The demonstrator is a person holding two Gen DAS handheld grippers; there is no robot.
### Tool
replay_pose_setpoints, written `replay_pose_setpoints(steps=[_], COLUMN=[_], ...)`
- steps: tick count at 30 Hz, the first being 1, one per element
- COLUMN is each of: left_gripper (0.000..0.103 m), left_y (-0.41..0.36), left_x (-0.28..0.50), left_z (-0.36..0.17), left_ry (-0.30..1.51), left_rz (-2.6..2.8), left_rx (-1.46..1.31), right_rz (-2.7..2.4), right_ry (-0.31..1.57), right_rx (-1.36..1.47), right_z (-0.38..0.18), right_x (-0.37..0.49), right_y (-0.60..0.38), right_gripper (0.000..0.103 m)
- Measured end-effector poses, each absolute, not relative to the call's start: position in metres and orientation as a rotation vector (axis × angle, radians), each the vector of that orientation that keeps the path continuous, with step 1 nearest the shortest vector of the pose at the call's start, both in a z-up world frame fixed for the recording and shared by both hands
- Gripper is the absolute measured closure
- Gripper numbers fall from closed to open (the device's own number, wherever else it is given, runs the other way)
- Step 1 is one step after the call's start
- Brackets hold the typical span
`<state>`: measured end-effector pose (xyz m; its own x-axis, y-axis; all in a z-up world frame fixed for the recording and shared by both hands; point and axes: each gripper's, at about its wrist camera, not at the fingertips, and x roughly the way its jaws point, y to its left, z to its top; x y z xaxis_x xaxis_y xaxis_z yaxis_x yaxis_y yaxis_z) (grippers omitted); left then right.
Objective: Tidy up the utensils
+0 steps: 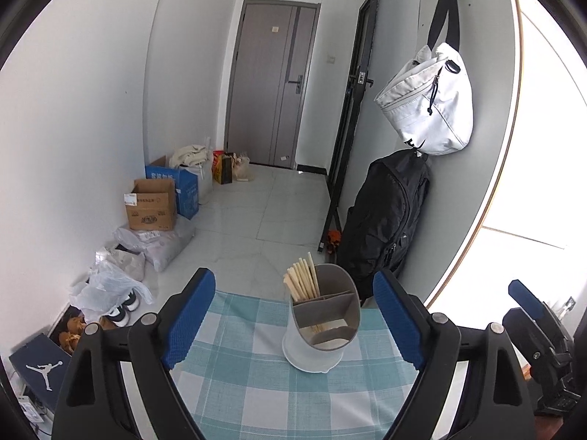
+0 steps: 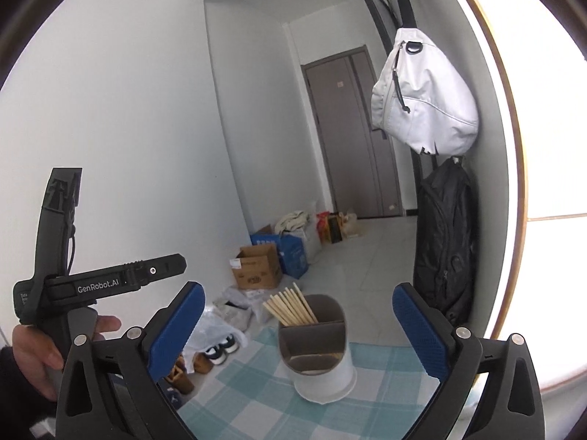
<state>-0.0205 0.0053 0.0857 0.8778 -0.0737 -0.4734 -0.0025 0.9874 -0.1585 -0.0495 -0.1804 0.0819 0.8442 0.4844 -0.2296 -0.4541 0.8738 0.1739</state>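
A white utensil holder (image 1: 312, 355) with a grey divided insert stands on a teal and white checked tablecloth (image 1: 249, 388). Several wooden chopsticks (image 1: 302, 280) lean in its rear left compartment; the other compartments look bare. My left gripper (image 1: 294, 286) is open, its blue pads on either side of the holder and well apart from it. The right wrist view shows the same holder (image 2: 323, 366) and chopsticks (image 2: 290, 308) between the wide-open pads of my right gripper (image 2: 299, 291), with nothing touching them. A hand (image 2: 33, 355) holds the left gripper's body at the left.
A black backpack (image 1: 385, 220) and a white bag (image 1: 429, 106) hang on the wall to the right, close to the table's far edge. Cardboard boxes (image 1: 152, 203), plastic bags and shoes (image 1: 124, 306) lie on the floor at the left. A grey door (image 1: 268, 84) is at the back.
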Motion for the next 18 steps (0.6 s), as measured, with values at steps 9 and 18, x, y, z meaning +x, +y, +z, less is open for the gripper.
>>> replay_pose_setpoints(steps=[9, 18], left_gripper=[0.008, 0.008], left_y=[0.003, 0.005], left_x=[-0.038, -0.047], left_z=[0.065, 0.029], left_ry=[0.447, 0.418], left_rz=[-0.019, 0.009], left_rx=[-0.144, -0.132], right_rz=[0.474, 0.466], right_ry=[0.259, 0.255], right_rx=[0.096, 0.079], right_z=[0.051, 0.023], right_x=[-0.066, -0.074], right_y=[-0.191, -0.194], right_gripper=[0.000, 0.000])
